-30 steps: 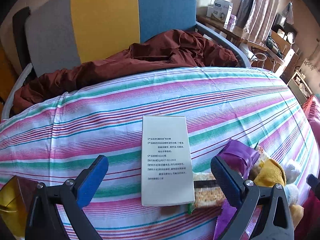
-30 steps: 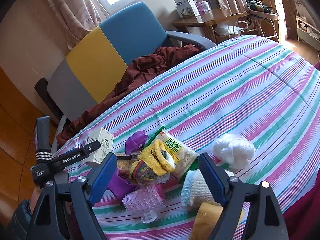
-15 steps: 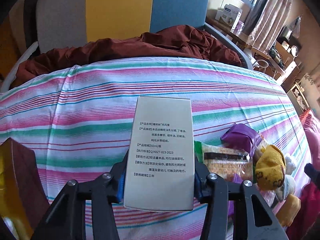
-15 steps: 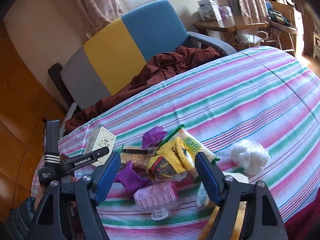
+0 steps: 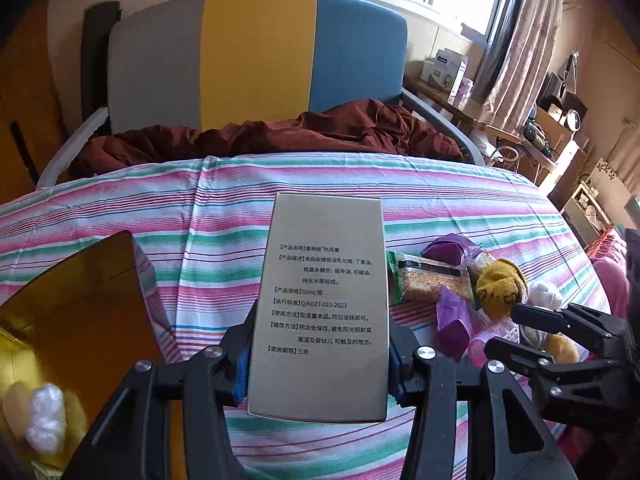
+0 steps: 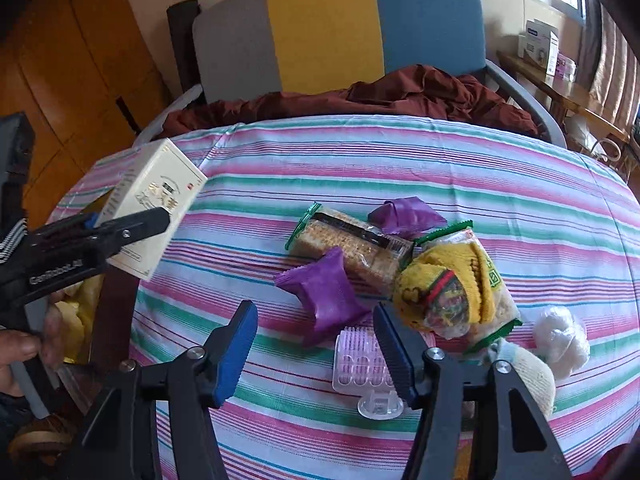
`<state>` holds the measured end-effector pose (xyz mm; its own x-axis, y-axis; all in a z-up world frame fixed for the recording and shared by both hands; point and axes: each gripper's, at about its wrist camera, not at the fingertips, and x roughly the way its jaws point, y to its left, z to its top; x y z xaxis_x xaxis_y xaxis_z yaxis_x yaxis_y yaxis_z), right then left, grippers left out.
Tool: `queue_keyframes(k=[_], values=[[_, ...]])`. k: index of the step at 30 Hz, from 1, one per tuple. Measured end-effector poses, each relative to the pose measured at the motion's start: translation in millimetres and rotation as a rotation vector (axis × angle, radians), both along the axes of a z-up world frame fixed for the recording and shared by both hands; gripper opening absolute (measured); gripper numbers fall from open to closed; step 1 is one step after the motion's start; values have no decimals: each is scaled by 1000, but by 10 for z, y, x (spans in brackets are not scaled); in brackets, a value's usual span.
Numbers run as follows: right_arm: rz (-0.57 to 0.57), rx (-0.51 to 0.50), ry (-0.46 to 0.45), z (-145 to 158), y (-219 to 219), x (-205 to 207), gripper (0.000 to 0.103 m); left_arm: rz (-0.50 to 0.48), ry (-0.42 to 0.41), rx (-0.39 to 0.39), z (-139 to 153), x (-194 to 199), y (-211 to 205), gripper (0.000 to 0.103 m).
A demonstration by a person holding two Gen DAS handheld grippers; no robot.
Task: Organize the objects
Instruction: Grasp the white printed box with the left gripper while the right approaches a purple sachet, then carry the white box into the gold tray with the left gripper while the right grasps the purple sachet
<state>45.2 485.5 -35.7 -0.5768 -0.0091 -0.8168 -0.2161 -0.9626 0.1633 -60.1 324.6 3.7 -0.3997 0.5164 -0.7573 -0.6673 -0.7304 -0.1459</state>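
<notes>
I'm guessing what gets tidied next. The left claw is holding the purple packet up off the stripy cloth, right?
Not quite. The left claw is holding the cream box up off the stripy cloth, as the left wrist view shows. The purple packet lies on the cloth.

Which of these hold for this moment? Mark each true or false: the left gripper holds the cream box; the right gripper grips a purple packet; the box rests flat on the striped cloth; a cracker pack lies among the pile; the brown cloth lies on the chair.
1. The left gripper holds the cream box. True.
2. The right gripper grips a purple packet. False: its jaws have been closing, but nothing is clamped.
3. The box rests flat on the striped cloth. False: it is lifted clear.
4. A cracker pack lies among the pile. True.
5. The brown cloth lies on the chair. True.
</notes>
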Motion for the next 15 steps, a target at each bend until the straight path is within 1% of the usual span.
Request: queue_keyframes(k=[3,6,12,13,15], values=[[24,26,-44,-88,-52,-142,57,13,2,22,41,50,-158,51],[30,36,-78,-188,-56,-243,56,28,9,41,73,97,-291,51],[11,1,-110,-318,59,-370,52,45,17,63,101,162,-474,51],[11,-4,-114,-338,70,-384,46,46,12,69,100,170,-501,51],[17,5,-127,-387,62,-408,41,51,5,76,99,178,-543,51]])
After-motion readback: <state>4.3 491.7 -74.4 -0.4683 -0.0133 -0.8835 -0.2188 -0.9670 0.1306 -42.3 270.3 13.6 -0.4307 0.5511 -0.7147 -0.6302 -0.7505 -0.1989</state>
